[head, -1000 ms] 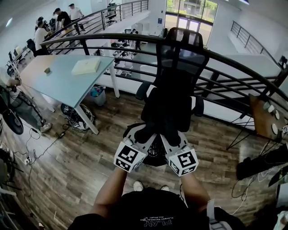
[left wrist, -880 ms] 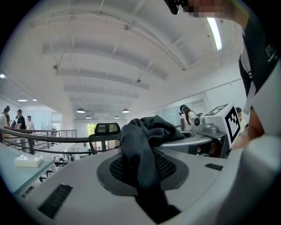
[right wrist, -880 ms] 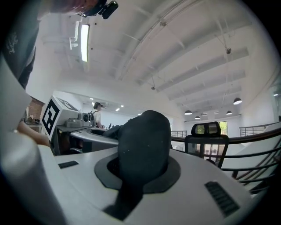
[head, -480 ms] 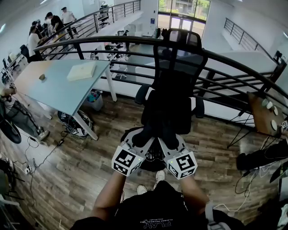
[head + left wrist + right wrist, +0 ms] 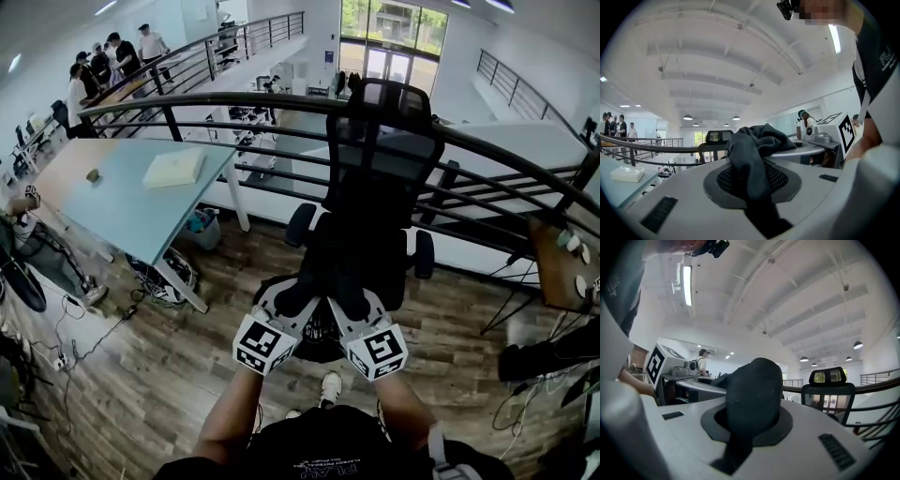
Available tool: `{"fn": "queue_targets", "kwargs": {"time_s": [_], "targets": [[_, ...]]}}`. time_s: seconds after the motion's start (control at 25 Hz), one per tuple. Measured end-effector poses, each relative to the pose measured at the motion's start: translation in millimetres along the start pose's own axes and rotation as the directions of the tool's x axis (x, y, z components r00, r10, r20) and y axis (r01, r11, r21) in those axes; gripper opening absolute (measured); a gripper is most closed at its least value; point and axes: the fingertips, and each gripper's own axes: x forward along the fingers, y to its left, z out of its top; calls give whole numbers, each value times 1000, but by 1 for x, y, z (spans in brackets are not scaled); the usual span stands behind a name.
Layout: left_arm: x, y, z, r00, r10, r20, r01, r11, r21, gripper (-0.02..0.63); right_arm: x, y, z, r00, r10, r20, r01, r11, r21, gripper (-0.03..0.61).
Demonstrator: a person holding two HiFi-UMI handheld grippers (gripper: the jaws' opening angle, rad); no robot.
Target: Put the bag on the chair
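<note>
A black bag [image 5: 352, 248] hangs between my two grippers, in front of a black mesh office chair [image 5: 389, 122] that stands by the railing. My left gripper [image 5: 295, 298] is shut on a bunched fold of the bag's fabric [image 5: 750, 150], which fills its jaws. My right gripper [image 5: 352, 300] is shut on another rounded fold of the bag [image 5: 754, 380]. The chair's headrest [image 5: 717, 136] shows beyond the fabric in the left gripper view, and the chair's back [image 5: 828, 390] stands to the right in the right gripper view. The bag hides the chair's seat in the head view.
A curved black railing [image 5: 234, 103] runs behind the chair. A light blue table [image 5: 112, 192] with a white box [image 5: 175, 169] stands at left, with cables on the wooden floor beneath. People [image 5: 112, 61] stand far back left. A wooden table [image 5: 562, 267] and dark gear [image 5: 553, 352] are at right.
My feet have shifted on the floor and the chair now sits slightly further right in the head view. Both grippers keep their hold on the bag.
</note>
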Motion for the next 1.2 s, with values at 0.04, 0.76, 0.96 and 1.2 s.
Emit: {"fn": "queue_targets", "kwargs": {"time_s": [0.04,0.76,0.96,1.2], "targets": [[7,4,1,1000,4,2,-4,1000,1,100,4,-7,1,1000,1,2,-1,1000,-4,58],[149,49,-9,999,22,-39,-23,1000,-10,100,50,-147,-26,1000,7,-12,-7,1000,23,58],[177,52,-4,998,-10,-54,9,1000,-28,100,55,-175,-24,1000,-8,-13,9,999,34,58],[200,62,4,1000,-17,4,18,999,-39,100,60,-198,-21,999,-25,-25,26,999,38,57]]}}
